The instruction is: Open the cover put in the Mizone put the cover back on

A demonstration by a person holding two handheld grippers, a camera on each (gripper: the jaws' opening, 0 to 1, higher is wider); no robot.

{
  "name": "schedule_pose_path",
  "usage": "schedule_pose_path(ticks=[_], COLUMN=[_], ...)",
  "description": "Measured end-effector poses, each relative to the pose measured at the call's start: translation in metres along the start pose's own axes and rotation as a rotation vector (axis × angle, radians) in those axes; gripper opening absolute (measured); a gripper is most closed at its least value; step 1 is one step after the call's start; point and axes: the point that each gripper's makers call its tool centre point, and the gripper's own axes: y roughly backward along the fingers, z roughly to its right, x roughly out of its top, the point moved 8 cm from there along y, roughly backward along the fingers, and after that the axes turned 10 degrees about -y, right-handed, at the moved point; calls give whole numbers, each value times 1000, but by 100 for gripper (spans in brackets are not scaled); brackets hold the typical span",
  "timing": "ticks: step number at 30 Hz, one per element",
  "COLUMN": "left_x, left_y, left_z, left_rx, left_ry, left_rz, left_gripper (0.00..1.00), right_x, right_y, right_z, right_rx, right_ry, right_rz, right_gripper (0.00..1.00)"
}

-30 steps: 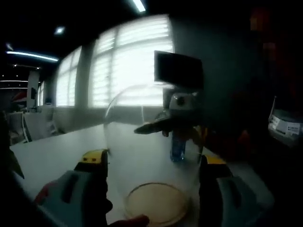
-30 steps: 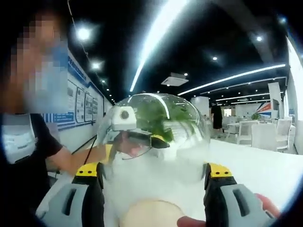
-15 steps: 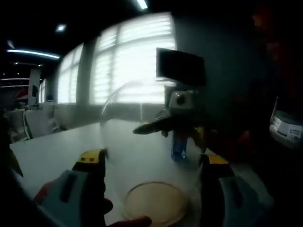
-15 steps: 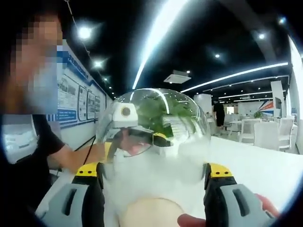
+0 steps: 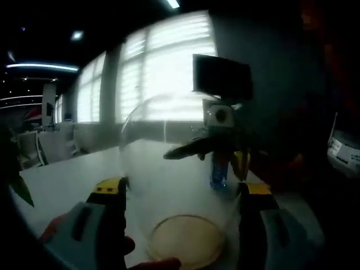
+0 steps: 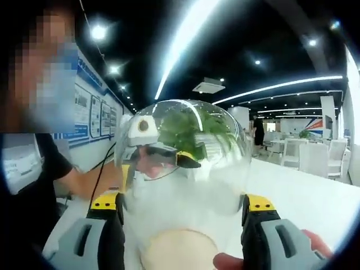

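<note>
clear rounded glass cover (image 6: 183, 163) between both grippers' yellow-tipped jaws

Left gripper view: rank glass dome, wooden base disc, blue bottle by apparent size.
1. Glass dome, largest by far.
2. Wooden base disc.
3. Blue bottle, smallest as seen.
The bottle stands behind the dome, farther from the camera than the disc, so their true order is unsure.

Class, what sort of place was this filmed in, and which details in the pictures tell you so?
Probably an open-plan office or canteen hall: long ceiling strip lights, white tables with chairs across the room, wall poster boards, and big blinded windows.
</note>
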Motion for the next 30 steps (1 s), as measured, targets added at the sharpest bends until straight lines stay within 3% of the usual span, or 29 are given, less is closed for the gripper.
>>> schedule_pose_path(ticks=[16,24,30], left_x=[0,3,3], left_y=[-3,-5,-5], left_z=[-1,1,2], left_rx=[-29,-28,-19], left_ry=[3,-2,2], left_rz=[45,35,33], left_gripper=[74,74,74], right_x=[0,3,3], right_y=[-5,-5,-8], right_z=[1,-3,-4], right_rx=[8,0,-9], right_ry=[-3,4,-4], right_rz=[14,-22,-14], right_gripper=[83,84,86])
